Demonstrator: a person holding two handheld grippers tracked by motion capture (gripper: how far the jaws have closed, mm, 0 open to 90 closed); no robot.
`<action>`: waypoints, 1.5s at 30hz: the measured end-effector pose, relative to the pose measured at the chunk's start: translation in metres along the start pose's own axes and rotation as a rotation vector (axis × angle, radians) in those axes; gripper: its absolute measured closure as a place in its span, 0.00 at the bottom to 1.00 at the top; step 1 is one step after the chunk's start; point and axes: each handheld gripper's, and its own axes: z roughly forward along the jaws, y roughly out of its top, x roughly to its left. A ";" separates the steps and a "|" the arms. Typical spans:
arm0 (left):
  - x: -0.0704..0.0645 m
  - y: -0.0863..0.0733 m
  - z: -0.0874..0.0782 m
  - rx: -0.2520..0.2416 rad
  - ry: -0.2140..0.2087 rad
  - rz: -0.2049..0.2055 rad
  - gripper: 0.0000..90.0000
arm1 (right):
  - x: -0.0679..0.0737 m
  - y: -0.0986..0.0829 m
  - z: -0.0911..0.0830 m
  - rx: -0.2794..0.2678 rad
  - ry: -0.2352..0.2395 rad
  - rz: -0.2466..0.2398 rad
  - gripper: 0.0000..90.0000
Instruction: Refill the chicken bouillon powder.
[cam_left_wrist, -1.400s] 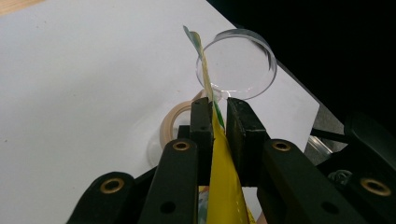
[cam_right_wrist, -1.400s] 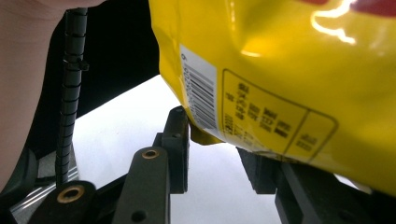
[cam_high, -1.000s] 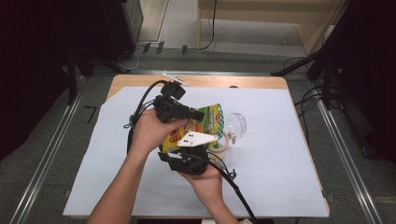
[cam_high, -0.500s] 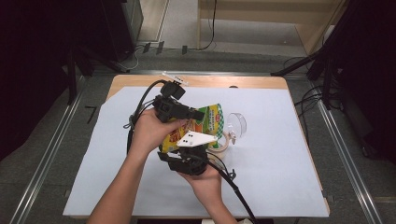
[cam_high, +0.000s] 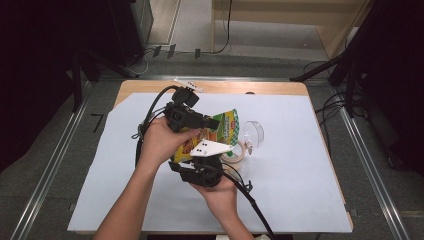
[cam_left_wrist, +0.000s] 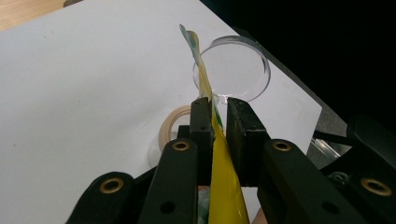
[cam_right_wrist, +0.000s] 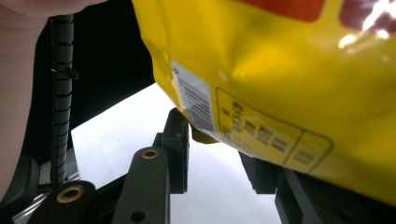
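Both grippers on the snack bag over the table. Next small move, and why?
Probably shut the right gripper on the yellow snack bag's lower corner. In the right gripper view its jaws stand apart with the corner by the barcode hanging between them, not pinched. The left gripper already clamps the bag's edge, above the clear glass and tape roll, so the bag is steady for a second grip.

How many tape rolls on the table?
1. The tape roll lies flat on the white sheet, right beside the yellow snack bag and in front of the clear cup. Another could be hidden under the bag or hands.
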 end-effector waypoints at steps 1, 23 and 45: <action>0.000 0.000 0.000 0.002 -0.001 0.001 0.90 | 0.000 0.000 0.000 0.000 0.001 0.002 0.74; -0.002 0.000 0.003 0.020 -0.009 0.003 0.91 | -0.004 -0.003 0.003 0.003 -0.008 0.017 0.74; 0.005 0.000 -0.001 -0.002 0.009 -0.004 0.88 | 0.001 0.002 0.004 -0.002 0.005 0.010 0.73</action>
